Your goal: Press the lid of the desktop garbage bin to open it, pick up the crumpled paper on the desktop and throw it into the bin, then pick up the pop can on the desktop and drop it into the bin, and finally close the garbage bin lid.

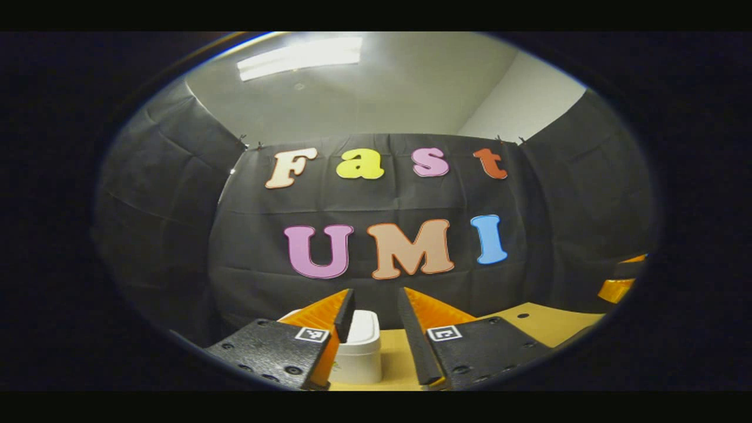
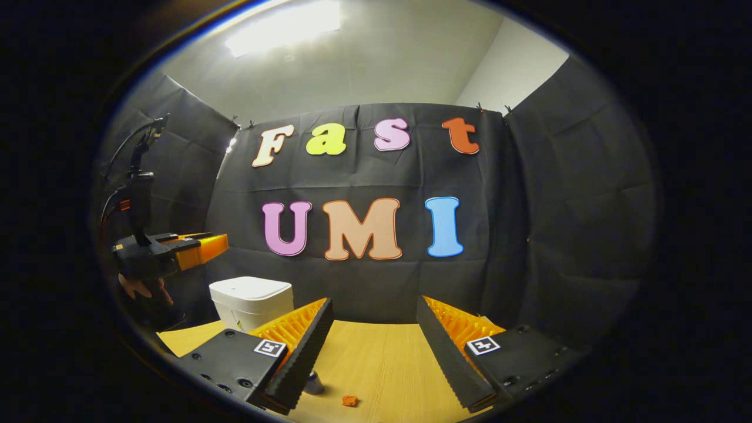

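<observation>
The white desktop bin point(image 2: 251, 301) stands at the back left of the wooden table point(image 2: 388, 364), its lid down. In the left gripper view the bin point(image 1: 363, 346) sits just below and beyond my left gripper point(image 1: 376, 294), which is open and holds nothing. From the right gripper view that left gripper point(image 2: 176, 251) hovers above and left of the bin, held by a hand point(image 2: 141, 288). My right gripper point(image 2: 374, 302) is open wide over the table. A small orange crumpled scrap point(image 2: 350, 400) lies near the front edge. A dark, silvery object point(image 2: 313, 385), perhaps the can, peeks from behind the near finger.
Black cloth walls close the booth at the back and on both sides. A cable and mast point(image 2: 141, 176) rise from the left gripper. The right gripper's body point(image 1: 621, 283) shows at the far right of the left gripper view, above the table's edge point(image 1: 558, 323).
</observation>
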### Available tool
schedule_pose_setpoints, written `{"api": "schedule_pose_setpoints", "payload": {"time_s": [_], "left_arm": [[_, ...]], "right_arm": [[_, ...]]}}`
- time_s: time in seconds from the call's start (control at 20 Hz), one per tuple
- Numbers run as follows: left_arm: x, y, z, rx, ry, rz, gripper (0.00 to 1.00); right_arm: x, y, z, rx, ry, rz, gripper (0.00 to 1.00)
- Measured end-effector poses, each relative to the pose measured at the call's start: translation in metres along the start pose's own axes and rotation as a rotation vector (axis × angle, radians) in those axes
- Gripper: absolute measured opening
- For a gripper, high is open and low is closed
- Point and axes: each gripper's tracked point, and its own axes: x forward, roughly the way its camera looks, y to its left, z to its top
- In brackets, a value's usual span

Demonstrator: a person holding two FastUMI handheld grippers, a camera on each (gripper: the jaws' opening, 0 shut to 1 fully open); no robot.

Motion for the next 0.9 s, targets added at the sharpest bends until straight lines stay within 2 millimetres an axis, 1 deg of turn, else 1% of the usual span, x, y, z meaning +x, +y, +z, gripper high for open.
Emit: {"api": "schedule_pose_setpoints", "payload": {"time_s": [0.1,0.2,0.3,0.45,0.55,0.6,0.65,0.7,0.75,0.8,0.9], "left_arm": [[0.02,0.023,-0.02,-0.005,0.03,-0.015,0.33],[0.038,0.056,-0.041,0.018,0.046,0.022,0.16],[0.05,0.076,-0.066,0.021,0.08,0.046,0.0],[0.06,0.081,-0.119,-0.064,0.193,0.008,0.0],[0.061,0.088,-0.151,-0.091,0.266,0.008,0.0],[0.058,0.091,-0.167,-0.095,0.311,0.013,0.0],[0.053,0.09,-0.165,-0.09,0.309,0.006,0.0],[0.06,0.091,-0.157,-0.084,0.241,0.01,0.0],[0.06,0.09,-0.168,-0.073,0.296,0.02,0.0],[0.061,0.09,-0.171,-0.045,0.309,0.028,0.0],[0.06,0.092,-0.156,-0.046,0.266,0.032,0.0]], "right_arm": [[0.009,0.015,-0.001,-0.013,0.006,-0.027,0.95],[0.018,0.029,-0.003,-0.033,0.015,-0.048,0.95],[0.025,0.042,-0.01,-0.05,0.031,-0.064,0.95],[0.031,0.058,-0.018,-0.073,0.059,-0.085,0.95],[0.032,0.067,-0.022,-0.092,0.072,-0.091,0.95],[0.032,0.072,-0.021,-0.104,0.072,-0.092,0.96],[0.032,0.075,-0.021,-0.114,0.073,-0.09,0.96],[0.033,0.078,-0.021,-0.124,0.075,-0.089,0.96],[0.032,0.079,-0.022,-0.13,0.073,-0.087,0.96],[0.031,0.081,-0.021,-0.13,0.07,-0.081,0.96],[0.029,0.083,-0.018,-0.127,0.062,-0.071,0.96]]}}
